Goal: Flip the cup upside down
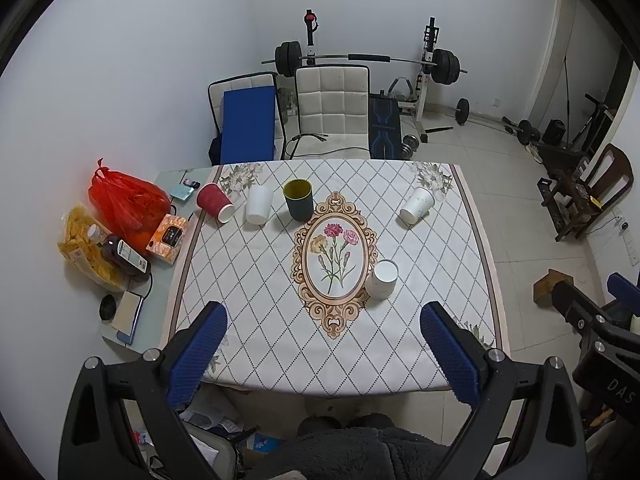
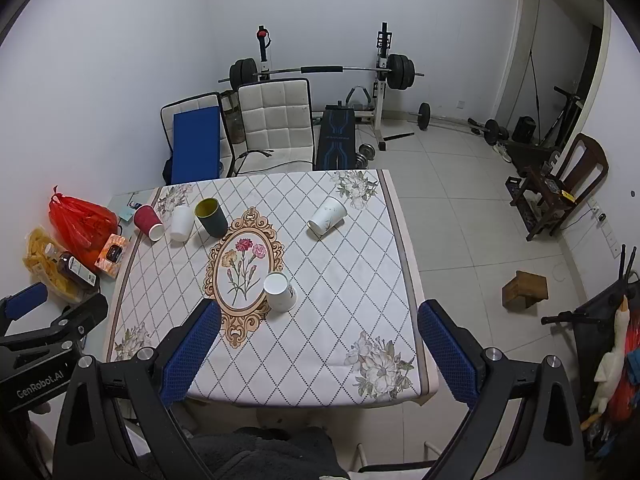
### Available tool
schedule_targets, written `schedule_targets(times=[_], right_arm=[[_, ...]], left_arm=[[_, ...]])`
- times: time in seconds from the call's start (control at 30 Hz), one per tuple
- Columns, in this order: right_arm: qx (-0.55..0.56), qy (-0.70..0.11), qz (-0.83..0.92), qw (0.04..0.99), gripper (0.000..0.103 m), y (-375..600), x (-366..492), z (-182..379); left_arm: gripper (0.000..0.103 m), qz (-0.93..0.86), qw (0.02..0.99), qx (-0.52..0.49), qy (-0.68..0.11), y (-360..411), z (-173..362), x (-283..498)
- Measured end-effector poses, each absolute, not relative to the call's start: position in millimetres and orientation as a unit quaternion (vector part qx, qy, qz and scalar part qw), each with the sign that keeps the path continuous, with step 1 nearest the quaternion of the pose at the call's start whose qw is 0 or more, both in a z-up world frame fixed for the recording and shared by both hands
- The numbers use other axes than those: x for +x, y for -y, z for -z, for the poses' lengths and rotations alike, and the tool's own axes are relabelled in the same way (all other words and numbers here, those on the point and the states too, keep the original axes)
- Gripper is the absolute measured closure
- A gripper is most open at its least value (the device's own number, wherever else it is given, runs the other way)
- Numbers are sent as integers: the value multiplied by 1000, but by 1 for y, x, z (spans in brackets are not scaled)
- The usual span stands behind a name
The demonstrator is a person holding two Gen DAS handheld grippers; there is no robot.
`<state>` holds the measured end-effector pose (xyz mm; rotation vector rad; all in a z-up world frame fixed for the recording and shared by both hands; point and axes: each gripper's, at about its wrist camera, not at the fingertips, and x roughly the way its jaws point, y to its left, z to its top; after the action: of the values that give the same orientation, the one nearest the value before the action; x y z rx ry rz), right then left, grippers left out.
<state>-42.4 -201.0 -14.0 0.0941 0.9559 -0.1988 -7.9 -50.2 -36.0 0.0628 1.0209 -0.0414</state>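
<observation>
Patterned tablecloth (image 2: 304, 344), white tiled floor (image 2: 472, 216), barbell rack (image 2: 320, 70) behind.

My left wrist cam: high off near table edge, looking down toward 12 o'clock. Right wrist cam: same height, offset toward 3 o'clock. Both share table (image 1: 460, 248) (image 2: 360, 280), weight bench (image 1: 360, 64) (image 2: 320, 76) at 12.

- "GenRobot.AI" in white letters on the black body of the left gripper (image 2: 38, 354), left of the table (image 2: 404, 248).
- "DAS", cut off, on the black body of the right gripper (image 1: 592, 320), right of the table.
</observation>
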Motion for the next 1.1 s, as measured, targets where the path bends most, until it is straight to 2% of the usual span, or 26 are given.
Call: schedule_targets(times=[1.1], right_arm=[[40, -463, 91, 881, 2, 196, -49, 21]], left_arm=[[4, 19, 874, 33, -485, 44, 37, -19]])
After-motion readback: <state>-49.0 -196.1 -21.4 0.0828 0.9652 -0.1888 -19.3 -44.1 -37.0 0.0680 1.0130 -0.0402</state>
